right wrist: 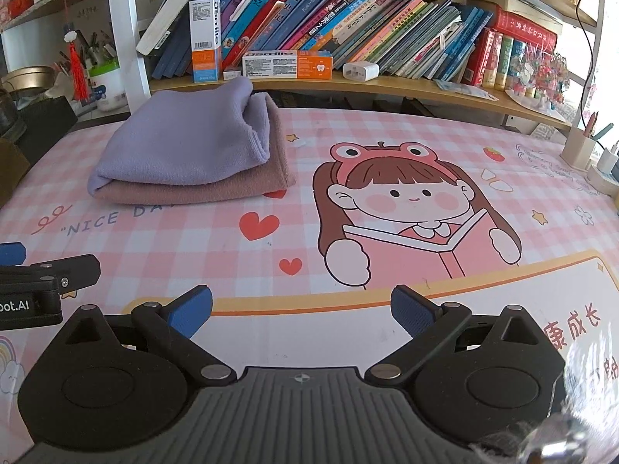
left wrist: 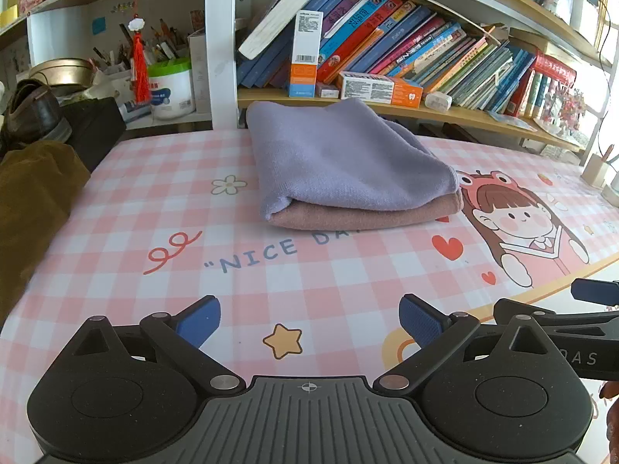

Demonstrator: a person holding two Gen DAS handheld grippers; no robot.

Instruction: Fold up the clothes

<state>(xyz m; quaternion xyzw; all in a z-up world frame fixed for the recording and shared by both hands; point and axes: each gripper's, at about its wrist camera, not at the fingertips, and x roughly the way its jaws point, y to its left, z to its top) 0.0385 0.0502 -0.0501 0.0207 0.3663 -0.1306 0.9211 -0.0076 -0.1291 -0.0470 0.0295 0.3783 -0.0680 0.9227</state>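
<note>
- The left gripper (left wrist: 309, 319) has its blue fingers spread, holding nothing.
- The right gripper (right wrist: 301, 311) is likewise spread and empty.
- Both hover over the checked mat (right wrist: 216, 255), well short of the folded lilac cloth (left wrist: 340, 158).
- That cloth lies on a folded pink cloth (left wrist: 359, 218), just before the bookshelf (left wrist: 425, 110).

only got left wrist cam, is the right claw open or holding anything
Observer: The right claw is open and empty, above the white panel of the mat.
Operator: purple cloth square on the pink one on its right side
Observer: No. The purple cloth stops short there, and the pink cloth shows as a strip beyond it.
Operator: that purple edge tidy
Observer: Not quite; its loose layers are bunched up at the back right corner.
</note>
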